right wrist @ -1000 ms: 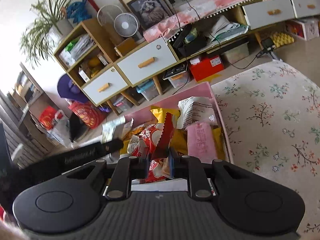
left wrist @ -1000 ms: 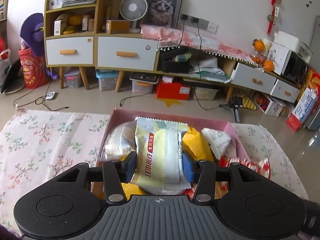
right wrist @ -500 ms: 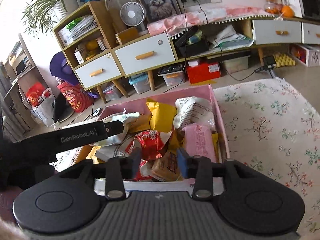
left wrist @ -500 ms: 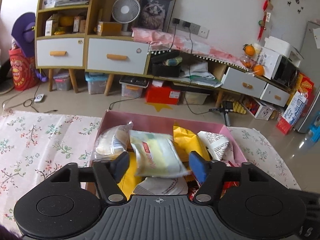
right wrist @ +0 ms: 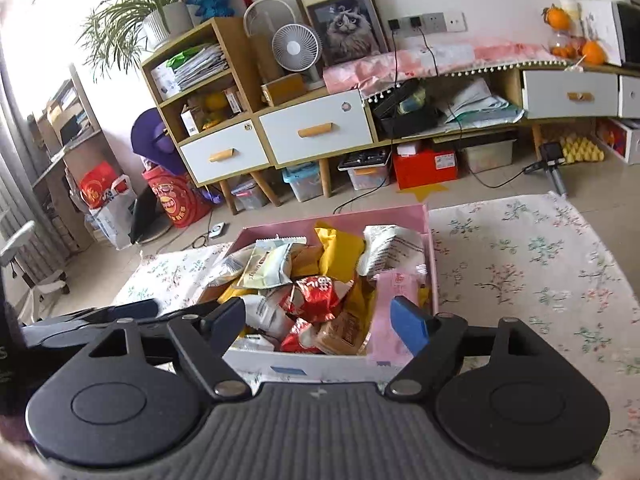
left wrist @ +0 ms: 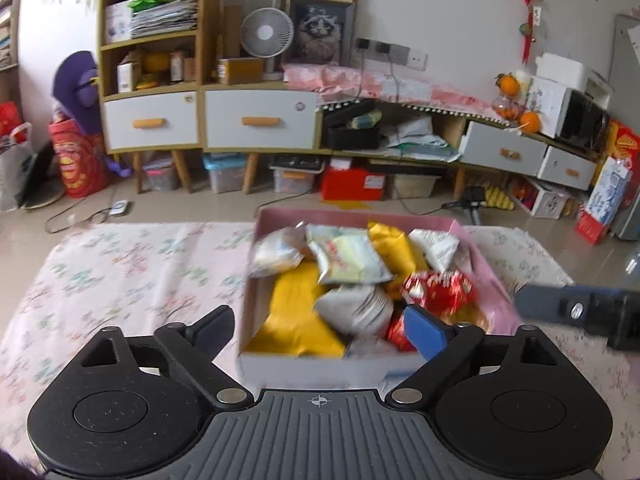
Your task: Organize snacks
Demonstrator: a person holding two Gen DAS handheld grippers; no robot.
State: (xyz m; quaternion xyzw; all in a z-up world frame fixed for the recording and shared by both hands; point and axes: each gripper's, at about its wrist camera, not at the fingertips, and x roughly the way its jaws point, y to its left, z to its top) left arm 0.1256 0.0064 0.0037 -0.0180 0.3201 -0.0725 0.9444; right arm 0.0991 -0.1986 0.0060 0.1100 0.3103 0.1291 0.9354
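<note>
Left gripper (left wrist: 320, 330) is spread wide with nothing in it, hanging over the near edge of the pink box (left wrist: 356, 216). Right gripper (right wrist: 320, 322) is just as wide and empty, above the box's near wall. Inside the box: a pale yellow-green snack pack (left wrist: 350, 260) up at 12 o'clock, a red packet (right wrist: 320, 292) in the middle, a yellow bag (left wrist: 296, 312) at 9 o'clock. The box sits on the floral table (right wrist: 532, 264).

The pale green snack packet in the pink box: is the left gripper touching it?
Apart. In the left wrist view the left gripper is wide open and empty, and the pale green packet lies farther back in the pink box.
</note>
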